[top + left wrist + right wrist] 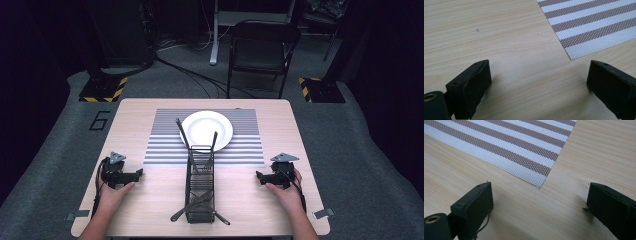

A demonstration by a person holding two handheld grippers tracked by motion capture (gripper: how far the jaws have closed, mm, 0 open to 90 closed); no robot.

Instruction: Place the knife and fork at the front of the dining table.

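Fingers of the left gripper stand wide apart over bare table, holding nothing; so do the right gripper's. The wire basket of dark utensils sits between them, its far end on the striped mat just before the plate. Likely next: reach inward, take one handle at mid-length and lift it straight so it clears the wires.

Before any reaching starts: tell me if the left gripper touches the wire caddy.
Apart. The high view shows bare table between the left gripper and the wire caddy; its jaws stand open, nothing between them.
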